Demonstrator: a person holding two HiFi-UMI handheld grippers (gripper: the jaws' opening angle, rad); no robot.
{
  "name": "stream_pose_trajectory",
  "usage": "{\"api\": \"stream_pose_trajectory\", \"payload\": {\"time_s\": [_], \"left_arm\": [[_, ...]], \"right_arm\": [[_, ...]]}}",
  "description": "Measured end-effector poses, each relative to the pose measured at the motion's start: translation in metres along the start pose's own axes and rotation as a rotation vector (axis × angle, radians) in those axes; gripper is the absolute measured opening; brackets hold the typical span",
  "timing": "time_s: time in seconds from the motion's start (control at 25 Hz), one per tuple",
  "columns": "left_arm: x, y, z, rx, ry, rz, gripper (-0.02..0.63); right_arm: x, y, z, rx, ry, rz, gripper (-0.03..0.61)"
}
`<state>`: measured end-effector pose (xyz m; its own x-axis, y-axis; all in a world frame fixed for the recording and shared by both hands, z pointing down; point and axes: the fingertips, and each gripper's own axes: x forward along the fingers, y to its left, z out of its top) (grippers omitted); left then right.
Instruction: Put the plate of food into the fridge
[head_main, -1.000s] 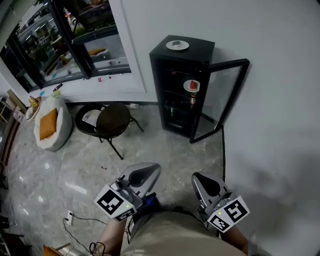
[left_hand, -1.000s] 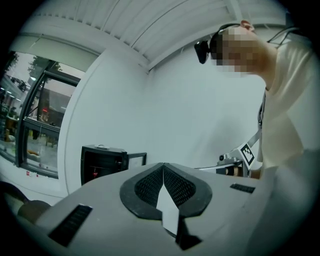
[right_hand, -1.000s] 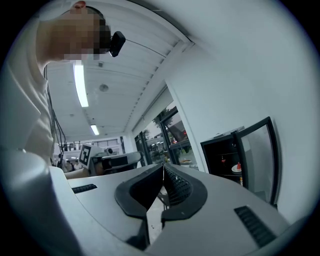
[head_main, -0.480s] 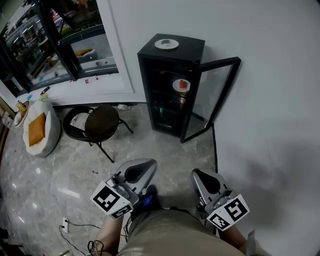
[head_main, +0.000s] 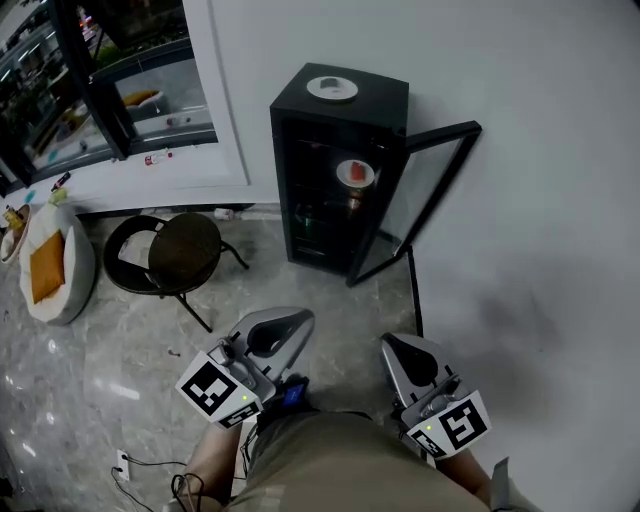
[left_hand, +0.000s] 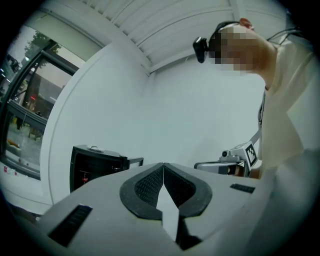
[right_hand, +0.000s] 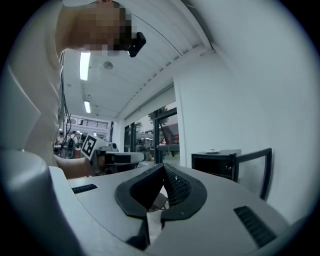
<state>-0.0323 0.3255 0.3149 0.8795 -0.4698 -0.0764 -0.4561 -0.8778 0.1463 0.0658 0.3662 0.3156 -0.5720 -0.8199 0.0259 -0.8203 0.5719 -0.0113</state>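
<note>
Both shut and empty, left tool (head_main: 296, 321) and right tool (head_main: 391, 346) are shifting before the fridge (head_main: 375, 96) (door (head_main: 428, 190) open), which is already holding the plate of food (head_main: 355, 172) inside.

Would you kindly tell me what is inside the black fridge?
A plate of red food sits on an upper shelf of the fridge; lower shelves hold dim items I cannot identify.

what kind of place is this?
Probably a lounge corner of an office or lab, not a home kitchen: a small black fridge with a glass door stands on a stone-tile floor against a bare wall, beside a tall window and a round chair.
</note>
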Motion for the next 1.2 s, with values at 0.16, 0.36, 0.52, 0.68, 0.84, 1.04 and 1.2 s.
{"api": "stream_pose_trajectory", "payload": {"time_s": [0.16, 0.36, 0.52, 0.68, 0.84, 1.04, 1.2], "left_arm": [[-0.011, 0.030, 0.003, -0.016, -0.015, -0.009, 0.011], [-0.028, 0.071, 0.005, -0.029, -0.025, 0.001, 0.011], [-0.050, 0.102, 0.009, -0.021, -0.028, 0.036, 0.011], [-0.071, 0.128, 0.012, -0.017, -0.036, 0.090, 0.011], [-0.093, 0.145, 0.010, -0.022, -0.040, 0.149, 0.011], [-0.107, 0.156, 0.008, -0.022, -0.035, 0.206, 0.011], [-0.104, 0.161, 0.010, -0.004, -0.025, 0.247, 0.011]], "right_arm": [[0.034, 0.012, 0.006, -0.040, -0.007, 0.012, 0.020], [0.081, 0.016, 0.004, 0.004, -0.001, 0.028, 0.020], [0.119, 0.030, 0.002, 0.041, 0.011, 0.064, 0.020], [0.153, 0.049, 0.002, 0.045, 0.025, 0.138, 0.020], [0.179, 0.067, -0.001, -0.005, 0.059, 0.214, 0.020], [0.197, 0.075, -0.006, 0.012, 0.069, 0.267, 0.021], [0.205, 0.064, -0.013, 0.073, 0.078, 0.299, 0.021]]}}
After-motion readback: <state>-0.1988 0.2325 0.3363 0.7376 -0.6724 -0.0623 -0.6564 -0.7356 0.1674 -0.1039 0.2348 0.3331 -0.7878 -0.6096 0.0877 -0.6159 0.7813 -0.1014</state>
